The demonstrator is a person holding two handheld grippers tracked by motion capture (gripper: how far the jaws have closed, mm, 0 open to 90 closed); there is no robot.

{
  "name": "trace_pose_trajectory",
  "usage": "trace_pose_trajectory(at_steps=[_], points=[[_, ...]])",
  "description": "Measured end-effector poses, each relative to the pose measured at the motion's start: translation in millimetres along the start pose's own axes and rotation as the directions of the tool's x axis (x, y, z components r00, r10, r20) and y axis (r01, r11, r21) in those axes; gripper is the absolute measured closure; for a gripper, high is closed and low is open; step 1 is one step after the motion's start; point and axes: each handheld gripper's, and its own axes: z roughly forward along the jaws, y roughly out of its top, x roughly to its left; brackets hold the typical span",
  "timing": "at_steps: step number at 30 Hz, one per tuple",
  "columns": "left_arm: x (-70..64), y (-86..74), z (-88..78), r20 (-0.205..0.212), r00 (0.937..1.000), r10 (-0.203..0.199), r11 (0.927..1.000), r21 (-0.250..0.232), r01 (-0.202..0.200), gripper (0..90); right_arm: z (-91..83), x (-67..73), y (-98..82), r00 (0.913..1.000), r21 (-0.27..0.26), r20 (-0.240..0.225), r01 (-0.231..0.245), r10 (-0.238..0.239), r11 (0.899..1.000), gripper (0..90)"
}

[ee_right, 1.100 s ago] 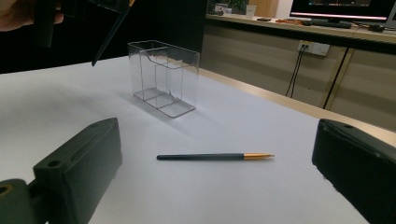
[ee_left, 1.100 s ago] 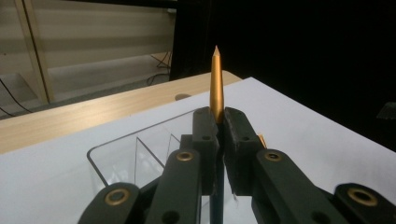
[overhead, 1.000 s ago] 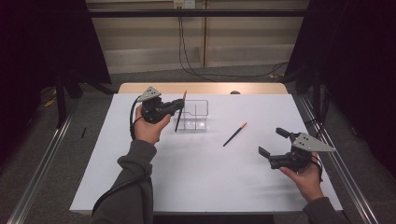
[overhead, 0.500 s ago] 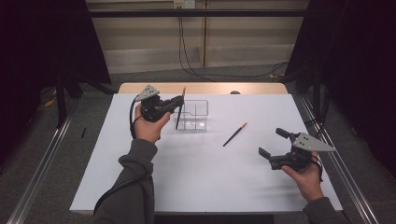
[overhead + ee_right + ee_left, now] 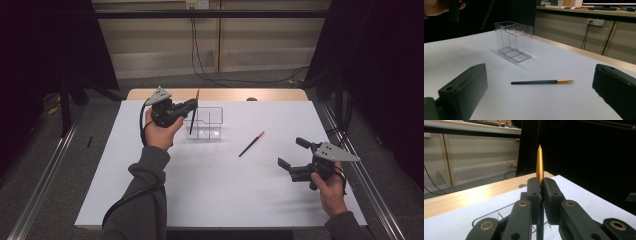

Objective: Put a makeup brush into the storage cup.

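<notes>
My left gripper (image 5: pixel 192 105) is raised over the far left of the white table, shut on a dark pen (image 5: pixel 192 120) that stands nearly upright. In the left gripper view its gold tip (image 5: pixel 539 162) points up from between the closed jaws of the left gripper (image 5: pixel 541 185). The pen's lower end hangs over the left part of a clear divided box (image 5: pixel 220 120). A second dark pen with a gold tip (image 5: pixel 251 144) lies flat on the table right of the box. My right gripper (image 5: pixel 292 152) is open near the right edge, apart from that pen (image 5: pixel 540 81).
White sheet (image 5: pixel 200 190) covers the table, with a wooden strip (image 5: pixel 225 94) along the far edge and a small dark object (image 5: pixel 251 99) on it. The clear box (image 5: pixel 514 41) stands beyond the lying pen in the right gripper view. Metal rails run along both sides.
</notes>
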Motion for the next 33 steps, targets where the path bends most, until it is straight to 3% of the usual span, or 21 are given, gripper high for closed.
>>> trace_pose_trajectory(at_steps=[8, 9, 12, 14, 21, 33], points=[[-2.8, 5.7, 5.5, 0.007, 1.0000, 0.001, 0.9997, -0.024, -0.001, 84.0, 0.1, -0.3, -0.3, 1.0000, -0.003, -0.006, -0.001, 0.001, 1.000, 0.0], [-2.3, 6.1, 5.6, 0.007, 0.9999, 0.015, 0.9997, -0.019, -0.015, 84.0, -0.3, -0.1, -0.2, 1.0000, 0.001, -0.004, -0.002, 0.002, 1.000, 0.0], [-3.6, 6.2, 7.7, 0.002, 1.0000, 0.003, 0.9996, -0.029, -0.003, 84.0, 0.5, 0.1, -0.4, 1.0000, -0.003, -0.005, -0.001, 0.001, 1.000, 0.0], [-2.6, 6.1, 8.8, 0.008, 0.9997, 0.021, 0.9994, -0.026, -0.021, 84.0, 0.5, 0.1, -0.5, 1.0000, 0.001, -0.006, -0.002, 0.002, 1.000, 0.0], [-3.9, 6.3, 12.2, -0.007, 1.0000, 0.003, 0.9991, -0.043, -0.003, 84.0, -0.3, -0.5, -0.7, 0.9999, -0.003, -0.011, -0.003, 0.003, 1.000, 0.0], [-4.1, 10.2, 19.6, -0.003, 1.0000, 0.006, 0.9981, -0.062, -0.006, 84.0, 0.0, -0.1, -0.7, 0.9998, -0.005, -0.020, -0.004, 0.004, 1.000, 0.0]])
